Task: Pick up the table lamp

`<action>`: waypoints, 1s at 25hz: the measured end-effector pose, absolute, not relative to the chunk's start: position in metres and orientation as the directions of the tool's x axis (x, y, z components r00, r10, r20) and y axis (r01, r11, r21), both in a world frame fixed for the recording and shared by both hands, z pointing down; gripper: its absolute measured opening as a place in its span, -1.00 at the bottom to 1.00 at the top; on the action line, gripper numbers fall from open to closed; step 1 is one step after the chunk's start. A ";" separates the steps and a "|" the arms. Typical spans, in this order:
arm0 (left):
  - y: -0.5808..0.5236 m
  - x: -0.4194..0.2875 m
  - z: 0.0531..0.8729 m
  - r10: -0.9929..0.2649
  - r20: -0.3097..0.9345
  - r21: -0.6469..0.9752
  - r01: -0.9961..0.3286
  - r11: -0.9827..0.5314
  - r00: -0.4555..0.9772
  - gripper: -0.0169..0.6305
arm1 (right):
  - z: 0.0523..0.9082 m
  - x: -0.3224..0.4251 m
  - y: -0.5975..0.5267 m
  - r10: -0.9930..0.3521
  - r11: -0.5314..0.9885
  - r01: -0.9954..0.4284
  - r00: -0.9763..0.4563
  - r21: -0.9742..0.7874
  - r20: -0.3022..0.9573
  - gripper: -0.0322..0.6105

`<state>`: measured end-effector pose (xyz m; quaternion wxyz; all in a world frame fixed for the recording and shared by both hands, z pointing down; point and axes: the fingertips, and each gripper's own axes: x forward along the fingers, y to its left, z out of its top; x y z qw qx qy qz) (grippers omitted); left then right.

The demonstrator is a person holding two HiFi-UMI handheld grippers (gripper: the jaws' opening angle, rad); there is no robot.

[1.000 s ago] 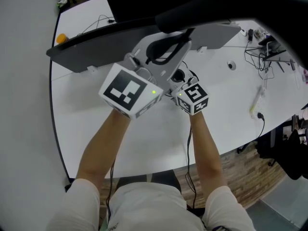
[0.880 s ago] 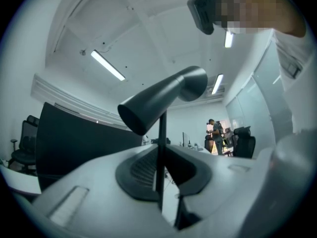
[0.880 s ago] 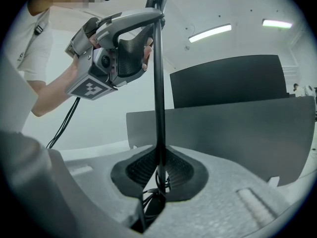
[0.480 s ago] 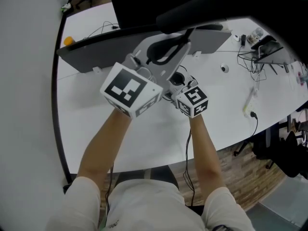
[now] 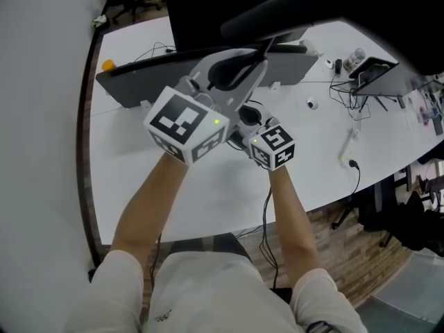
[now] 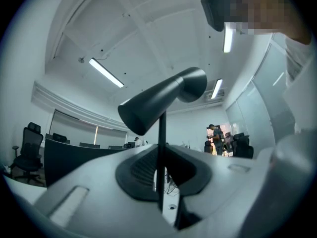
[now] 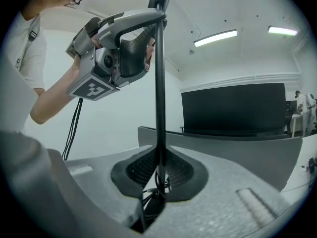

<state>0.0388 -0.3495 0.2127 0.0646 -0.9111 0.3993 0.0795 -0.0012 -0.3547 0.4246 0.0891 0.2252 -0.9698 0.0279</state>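
Observation:
The table lamp is black, with a thin straight stem (image 7: 159,83) and a cone-shaped head (image 6: 158,100). In the head view that head is the big dark blurred shape (image 5: 312,9) close under the camera. My left gripper (image 5: 232,71) is shut on the stem high up, its pads (image 6: 143,170) pressed on either side. My right gripper (image 5: 251,115) is shut on the same stem lower down, its pads (image 7: 141,170) around the rod. The left gripper (image 7: 153,21) shows above in the right gripper view. The lamp's base is hidden by the grippers.
Below lies a white table (image 5: 208,186) with a grey partition (image 5: 139,82) and a black monitor (image 5: 229,5) behind it. A small orange object (image 5: 107,65) sits at the far left. Cables, a power strip (image 5: 347,148) and devices (image 5: 371,71) lie at the right. People (image 6: 214,135) stand far off.
Both grippers have risen together with the lamp stem between them. The table looks smaller and further below in the head view, and more of the floor shows.

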 end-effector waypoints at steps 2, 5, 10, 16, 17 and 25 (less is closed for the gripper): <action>-0.345 0.039 0.206 -0.716 -0.187 -0.055 -0.735 -0.676 0.673 -0.83 | 0.417 -0.001 -0.350 -0.429 0.898 -0.440 -0.883 -0.018 0.187 -0.76; -0.339 0.039 0.197 -0.717 -0.184 -0.047 -0.734 -0.677 0.673 -0.84 | 0.408 0.000 -0.343 -0.428 0.898 -0.440 -0.884 -0.025 0.185 -0.76; -0.333 0.039 0.182 -0.722 -0.188 -0.035 -0.739 -0.673 0.666 -0.83 | 0.393 0.001 -0.333 -0.427 0.897 -0.441 -0.885 -0.036 0.186 -0.76; -0.328 0.038 0.167 -0.726 -0.192 -0.039 -0.744 -0.667 0.661 -0.83 | 0.377 -0.002 -0.326 -0.425 0.897 -0.440 -0.887 -0.052 0.180 -0.76; -0.328 0.038 0.164 -0.725 -0.193 -0.040 -0.743 -0.668 0.661 -0.83 | 0.375 -0.003 -0.326 -0.424 0.897 -0.440 -0.887 -0.053 0.181 -0.76; -0.330 0.036 0.147 -0.724 -0.200 -0.033 -0.743 -0.668 0.660 -0.84 | 0.358 -0.002 -0.326 -0.431 0.892 -0.449 -0.883 -0.061 0.187 -0.76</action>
